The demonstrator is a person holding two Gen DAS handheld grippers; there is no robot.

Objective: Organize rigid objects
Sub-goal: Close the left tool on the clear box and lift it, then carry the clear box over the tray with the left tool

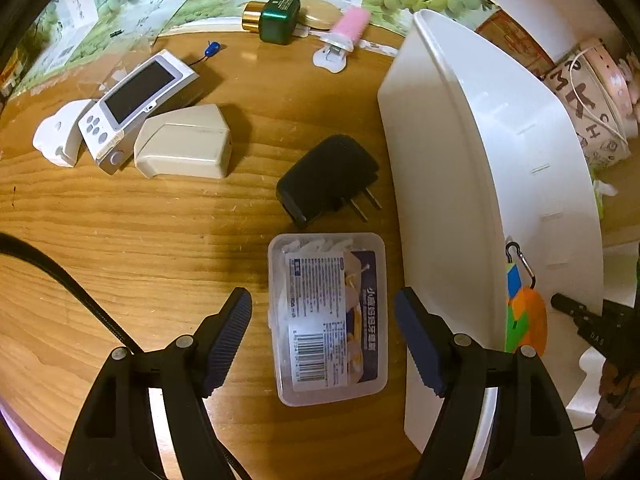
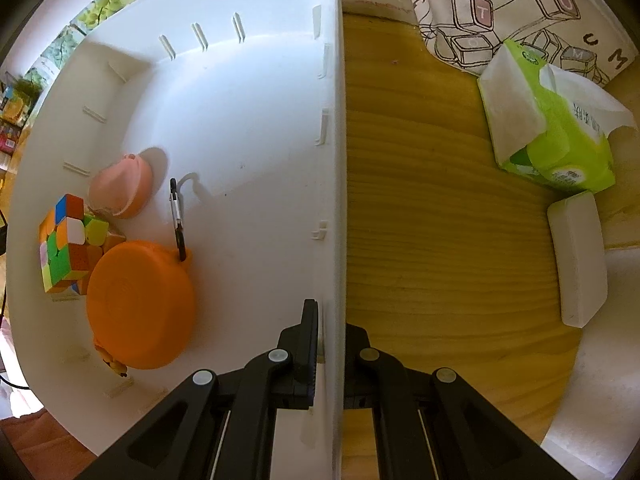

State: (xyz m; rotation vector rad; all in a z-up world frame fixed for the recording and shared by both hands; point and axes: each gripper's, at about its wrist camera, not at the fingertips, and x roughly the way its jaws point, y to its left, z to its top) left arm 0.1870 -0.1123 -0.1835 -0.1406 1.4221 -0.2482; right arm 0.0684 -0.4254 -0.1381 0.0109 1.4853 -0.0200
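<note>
Sorting partly done: a puzzle cube [image 2: 64,242], orange case [image 2: 140,306] and pink shell [image 2: 120,190] lie in the white bin [image 2: 256,128], whose wall the right gripper [image 2: 330,344] clamps. Left gripper [image 1: 324,320] hangs spread over a floss-pick box [image 1: 326,316] beside the bin; charger [image 1: 326,178] and other gadgets remain mid-table.

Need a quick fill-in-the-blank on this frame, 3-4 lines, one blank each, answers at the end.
1. The left gripper is ____, its fingers either side of the clear plastic box without touching it.
2. The right gripper is shut on the wall of the white ____.
3. Inside the bin, a carabiner is clipped to the ____ round case.
4. Just beyond the clear box lies a black ____ with two metal prongs.

Answers: open; bin; orange; charger plug
</note>
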